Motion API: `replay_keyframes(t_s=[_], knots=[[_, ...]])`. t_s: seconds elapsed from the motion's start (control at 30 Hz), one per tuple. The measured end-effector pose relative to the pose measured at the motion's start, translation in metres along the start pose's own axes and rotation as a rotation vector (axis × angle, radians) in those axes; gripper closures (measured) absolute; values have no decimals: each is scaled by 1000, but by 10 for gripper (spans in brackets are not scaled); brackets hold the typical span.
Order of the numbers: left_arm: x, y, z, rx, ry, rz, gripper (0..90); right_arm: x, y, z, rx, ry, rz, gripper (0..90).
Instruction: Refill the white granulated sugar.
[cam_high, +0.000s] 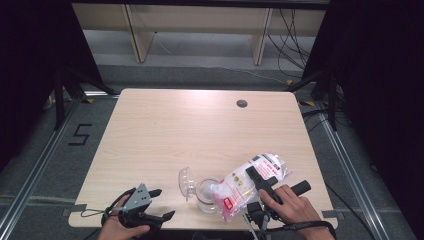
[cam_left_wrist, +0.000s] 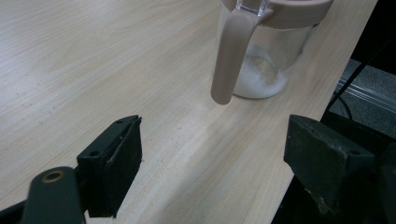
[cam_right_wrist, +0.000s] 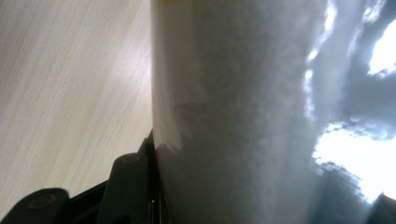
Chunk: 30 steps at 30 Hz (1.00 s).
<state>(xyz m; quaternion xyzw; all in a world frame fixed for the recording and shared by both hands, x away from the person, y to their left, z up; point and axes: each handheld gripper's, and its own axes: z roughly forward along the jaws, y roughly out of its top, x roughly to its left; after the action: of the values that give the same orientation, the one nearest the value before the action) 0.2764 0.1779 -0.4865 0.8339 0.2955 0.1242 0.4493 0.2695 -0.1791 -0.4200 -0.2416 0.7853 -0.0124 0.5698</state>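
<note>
At the table's near left edge, the left gripper (cam_high: 159, 204) rests idle with jaws spread wide. Just right, a clear jar (cam_high: 206, 195) stands, lid flipped back. The right gripper (cam_high: 254, 176), clamped on a bag of white granules (cam_high: 250, 184), tilts it over the jar's mouth, apparently to pour.

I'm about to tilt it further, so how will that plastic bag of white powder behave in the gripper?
The bag looks soft and floppy: its thin clear film sags toward the jar, so it will probably bend around the right gripper. The glossy film may slip. The powder inside will likely shift as it tilts.
</note>
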Motion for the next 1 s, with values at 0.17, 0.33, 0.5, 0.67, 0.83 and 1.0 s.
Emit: replay_keyframes(t_s=[0.17,0.33,0.5,0.67,0.83,1.0], knots=[[0,0,0,0,1,0,189,-2,0,0,-4,-3,-28,533],[-1,0,0,-16,-5,-2,189,-2,-2,-1,5,1,-25,533],[0,1,0,-5,-1,15,189,0,-1,-2,11,3,-1,534],[-1,0,0,-1,0,-12,189,-2,-2,-1,12,1,-29,535],[-1,0,1,-16,-6,-1,189,-2,-2,-2,14,1,-26,535],[-1,0,1,-17,1,-12,189,-2,-2,-2,13,6,-27,536]])
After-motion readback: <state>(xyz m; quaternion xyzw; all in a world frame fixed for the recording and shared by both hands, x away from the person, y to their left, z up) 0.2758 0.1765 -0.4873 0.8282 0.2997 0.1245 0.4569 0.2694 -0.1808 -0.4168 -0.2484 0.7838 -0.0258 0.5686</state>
